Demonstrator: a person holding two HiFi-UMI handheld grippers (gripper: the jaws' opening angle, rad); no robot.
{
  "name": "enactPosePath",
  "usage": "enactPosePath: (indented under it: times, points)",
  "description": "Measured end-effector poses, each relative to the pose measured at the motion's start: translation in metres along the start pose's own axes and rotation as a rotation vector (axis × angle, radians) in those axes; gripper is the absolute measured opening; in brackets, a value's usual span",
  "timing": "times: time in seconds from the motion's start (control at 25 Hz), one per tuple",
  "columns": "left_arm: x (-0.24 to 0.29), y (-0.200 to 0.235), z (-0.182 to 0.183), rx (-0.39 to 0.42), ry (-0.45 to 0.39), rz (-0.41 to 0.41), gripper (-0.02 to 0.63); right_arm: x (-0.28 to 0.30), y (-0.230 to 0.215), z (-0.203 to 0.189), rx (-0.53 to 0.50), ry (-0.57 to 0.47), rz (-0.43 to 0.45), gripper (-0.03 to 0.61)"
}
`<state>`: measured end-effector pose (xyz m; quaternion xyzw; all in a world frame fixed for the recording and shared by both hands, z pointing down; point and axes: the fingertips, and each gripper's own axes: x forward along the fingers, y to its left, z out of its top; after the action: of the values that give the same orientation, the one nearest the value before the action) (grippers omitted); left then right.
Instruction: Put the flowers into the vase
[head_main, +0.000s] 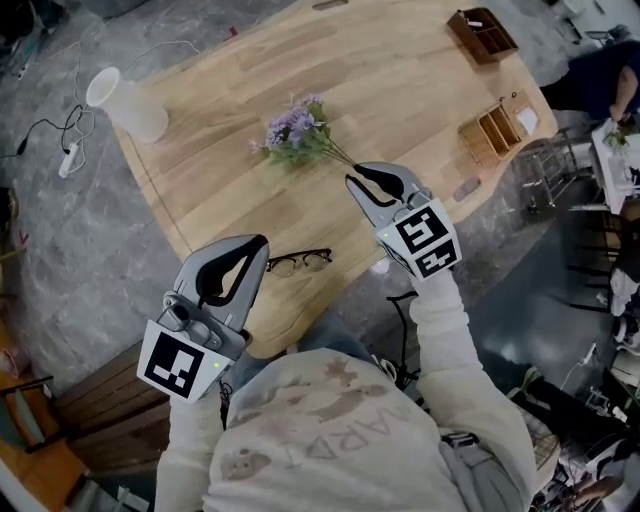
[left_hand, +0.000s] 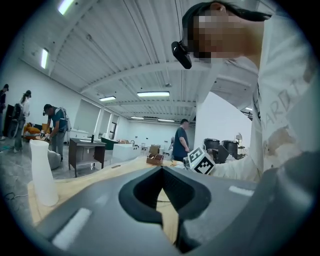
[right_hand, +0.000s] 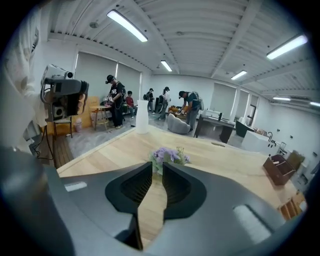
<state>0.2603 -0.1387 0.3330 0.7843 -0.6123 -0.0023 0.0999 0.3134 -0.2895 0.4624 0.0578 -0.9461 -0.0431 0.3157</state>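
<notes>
Left claw (head_main: 262, 241) pressed together, empty, over the worktop (head_main: 400, 90) edge | right claw (head_main: 356, 176) narrowly parted, just behind flowers (head_main: 292, 130) lying mid-worktop | vase (head_main: 125, 103) at far-left corner, well apart

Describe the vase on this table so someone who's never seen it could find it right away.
On the big light wooden table, look to the far left corner. The tall white vase stands there alone, the only upright white thing, well apart from the purple flowers lying mid-table.
</notes>
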Motion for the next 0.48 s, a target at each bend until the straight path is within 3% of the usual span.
enactPosePath:
  times: [0.48]
  points:
    - [0.035,0.008,-0.028,-0.041,0.071,0.062,0.000,0.070,-0.036,-0.084,0.014,0.221,0.113,0.126]
